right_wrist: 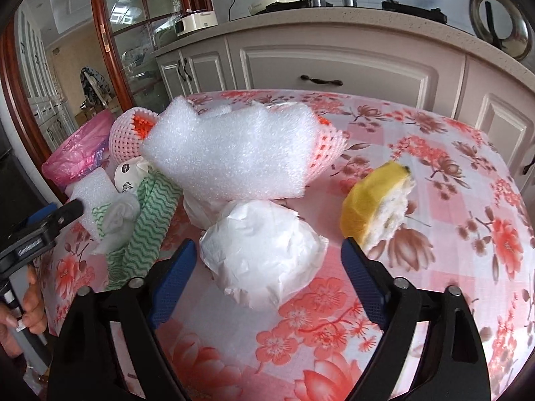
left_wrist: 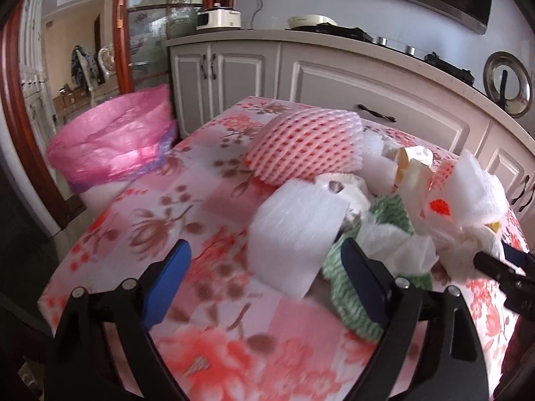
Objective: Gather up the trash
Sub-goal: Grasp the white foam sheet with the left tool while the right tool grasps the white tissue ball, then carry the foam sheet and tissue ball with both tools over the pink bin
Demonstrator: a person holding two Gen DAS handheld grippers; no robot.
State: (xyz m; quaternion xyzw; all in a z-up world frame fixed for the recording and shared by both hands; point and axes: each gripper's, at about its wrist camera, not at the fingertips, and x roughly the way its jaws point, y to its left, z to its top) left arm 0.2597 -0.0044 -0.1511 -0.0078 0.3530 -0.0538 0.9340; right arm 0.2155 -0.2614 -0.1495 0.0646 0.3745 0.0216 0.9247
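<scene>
Currently both claws gape with nothing held: the left claw (left_wrist: 264, 267) faces a white foam sheet (left_wrist: 294, 230), the right claw (right_wrist: 269, 264) brackets a crumpled white paper wad (right_wrist: 264, 250) on the floral desk (right_wrist: 434, 173), near a pink-lined bin (left_wrist: 110, 147).

foam sheets (right_wrist: 230, 160), crumpled white paper (right_wrist: 264, 264), yellow peel (right_wrist: 374, 200) heaped on table; pink-lined bin (left_wrist: 113, 140) beside.

Bright daylight, strong fisheye bending and black vignette at edges, left wrist view smeared by motion blur, right wrist view sharp, soft shadows lay on the floral tablecloth (right_wrist: 418, 153), glare on glass door (right_wrist: 140, 16).
</scene>
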